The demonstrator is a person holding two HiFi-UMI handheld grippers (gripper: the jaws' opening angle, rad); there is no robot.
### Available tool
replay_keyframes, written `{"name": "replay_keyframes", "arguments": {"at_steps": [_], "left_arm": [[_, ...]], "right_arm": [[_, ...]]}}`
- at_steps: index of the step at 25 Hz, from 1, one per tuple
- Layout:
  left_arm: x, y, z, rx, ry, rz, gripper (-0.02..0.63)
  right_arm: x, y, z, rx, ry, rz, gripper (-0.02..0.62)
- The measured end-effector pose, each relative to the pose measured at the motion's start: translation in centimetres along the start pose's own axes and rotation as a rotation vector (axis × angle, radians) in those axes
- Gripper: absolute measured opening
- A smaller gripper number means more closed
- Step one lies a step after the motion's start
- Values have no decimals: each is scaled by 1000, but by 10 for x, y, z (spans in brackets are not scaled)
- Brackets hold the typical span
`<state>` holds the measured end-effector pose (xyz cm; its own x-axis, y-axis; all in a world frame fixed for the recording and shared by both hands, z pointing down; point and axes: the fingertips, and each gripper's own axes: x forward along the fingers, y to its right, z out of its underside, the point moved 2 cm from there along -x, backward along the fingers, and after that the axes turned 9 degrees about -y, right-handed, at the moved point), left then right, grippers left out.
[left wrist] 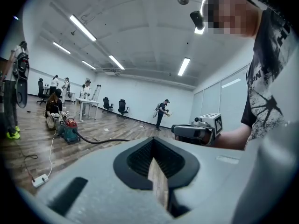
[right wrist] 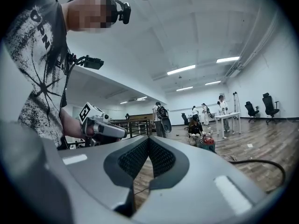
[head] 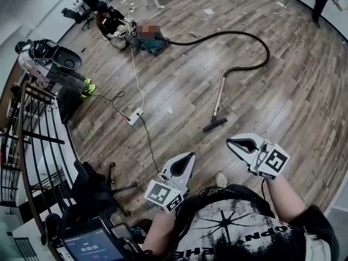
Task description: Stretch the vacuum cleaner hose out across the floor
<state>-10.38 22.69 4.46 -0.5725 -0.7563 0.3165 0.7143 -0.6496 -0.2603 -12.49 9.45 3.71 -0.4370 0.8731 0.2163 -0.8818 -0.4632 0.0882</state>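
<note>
1. Start state: left claw and right claw are both fully closed w/ nothing in them, held up near the body and well apart from the work
2. The hose lies on the floor in a big loop. It runs from the vacuum cleaner out to the right, then curves back to the metal wand, which ends at the floor head. So it's not stretched yet, and the step in hand looks like the approach
3. Walk up first: the wand end is nearest, the vacuum cleaner is far off
4. Open one claw wide before going down. Best grip is prob. the top of the wand where the hose joins, as it's rigid and won't squash
5. Pull away from the vacuum cleaner in one straight line, low and slow. The body may roll or tip if jerked
6. Use the other claw to lift the bend of the loop so it unrolls w/o kinking
7. Keep clear of the white power strip and its cable, and of the person crouched just beside the vacuum cleaner, i.e. don't drag toward them
</note>
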Motion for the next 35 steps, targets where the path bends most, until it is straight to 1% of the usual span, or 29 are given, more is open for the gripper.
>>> {"name": "replay_keyframes", "arguments": {"at_steps": [8, 13, 15, 18, 24, 28, 32, 35], "left_arm": [[30, -24, -19, 18, -12, 19, -3], [36, -63, -10, -15, -29, 36, -3], [39, -86, -11, -21, -18, 46, -3], [40, -132, -23, -18, -1, 63, -3], [38, -226, -60, 45, -20, 122, -3], [31, -282, -70, 54, -22, 162, -3], [36, -323, -79, 56, -34, 181, -3], [49, -345, -84, 50, -43, 189, -3]], "right_arm": [[13, 41, 0, 37, 13, 23, 6], [50, 53, 4, 38, -26, 20, 6], [69, 64, -1, 25, -35, 31, 6], [108, 84, -12, 7, -43, 51, 6], [195, 125, -41, 17, -37, 100, 6], [239, 147, -51, 23, -28, 170, 6], [257, 182, -60, 11, -39, 250, 6], [260, 206, -57, 28, -45, 285, 6]]}}
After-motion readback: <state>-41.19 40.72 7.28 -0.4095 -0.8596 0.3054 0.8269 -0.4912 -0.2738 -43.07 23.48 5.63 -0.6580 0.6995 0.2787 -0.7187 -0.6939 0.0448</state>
